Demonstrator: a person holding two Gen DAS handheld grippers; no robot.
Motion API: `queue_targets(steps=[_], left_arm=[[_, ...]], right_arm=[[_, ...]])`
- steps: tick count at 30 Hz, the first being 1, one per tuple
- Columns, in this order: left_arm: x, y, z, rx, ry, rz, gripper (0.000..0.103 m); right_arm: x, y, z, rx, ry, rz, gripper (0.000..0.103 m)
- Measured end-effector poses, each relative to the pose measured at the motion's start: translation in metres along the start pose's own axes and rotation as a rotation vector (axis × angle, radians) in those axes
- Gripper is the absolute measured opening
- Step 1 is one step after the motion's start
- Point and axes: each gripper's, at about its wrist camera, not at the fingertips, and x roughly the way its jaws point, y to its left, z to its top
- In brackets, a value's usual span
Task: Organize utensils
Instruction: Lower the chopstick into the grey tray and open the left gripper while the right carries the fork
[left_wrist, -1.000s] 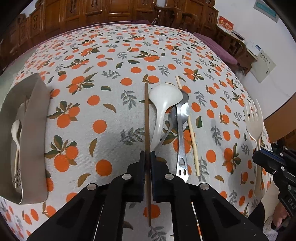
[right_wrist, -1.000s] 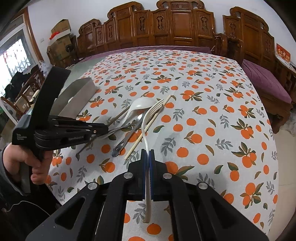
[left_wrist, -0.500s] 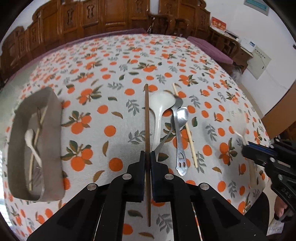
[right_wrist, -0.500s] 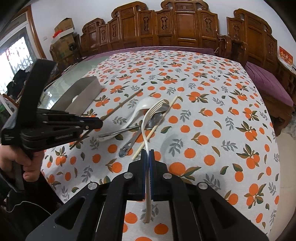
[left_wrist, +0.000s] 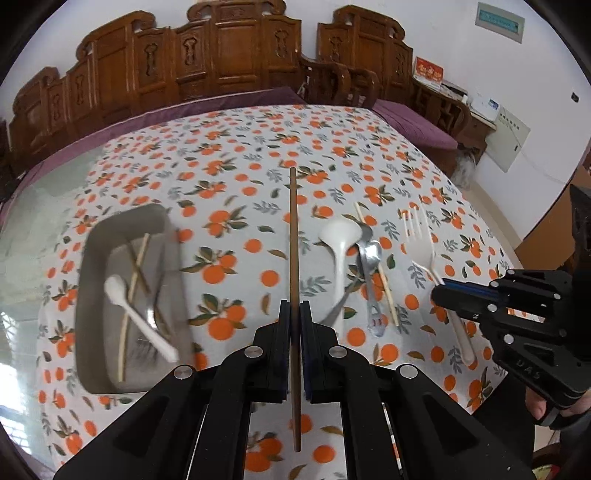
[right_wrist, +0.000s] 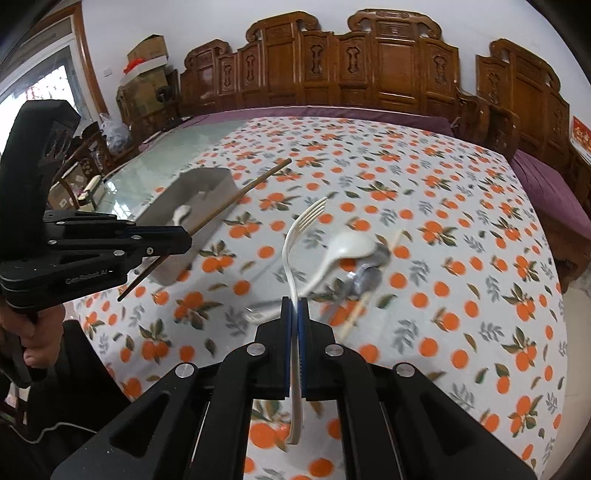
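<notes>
My left gripper (left_wrist: 294, 308) is shut on a dark brown chopstick (left_wrist: 293, 236), lifted off the orange-print tablecloth and pointing away from me. My right gripper (right_wrist: 294, 304) is shut on the handle of a white plastic fork (right_wrist: 295, 236), tines up and forward; the same fork (left_wrist: 424, 251) appears in the left wrist view, in the right gripper (left_wrist: 441, 293). On the cloth lie a white spoon (left_wrist: 338, 240), a metal spoon (left_wrist: 371, 280) and a pale chopstick (left_wrist: 380, 273). The grey tray (left_wrist: 85, 280) at the left holds a white spoon and pale chopsticks.
Carved wooden benches (right_wrist: 369, 70) with purple cushions line the far side of the table. Cardboard boxes (right_wrist: 146, 62) are stacked at the back left. A hand (right_wrist: 35, 347) holds the left gripper's grip. The table's edge drops off at the right.
Both grippers have risen from the table with their utensils. The left has swung so the tray now sits closer to its centre; the fork has moved in beside the loose utensils.
</notes>
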Motion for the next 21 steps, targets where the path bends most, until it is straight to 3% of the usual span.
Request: queue_targets(steps=[11,21], left_arm=[[-0.021,0.064,-0.006,-0.053,-0.011,0.056,0.004],[-0.007,0.121,-0.016,-0.122,0.038,0.093,0.004]], right_arm=[[0.022,0.051,0.031,-0.05,-0.008,0.047,0.004],[0.041,0.081,0.047,-0.085,0.009,0.069,0.004]])
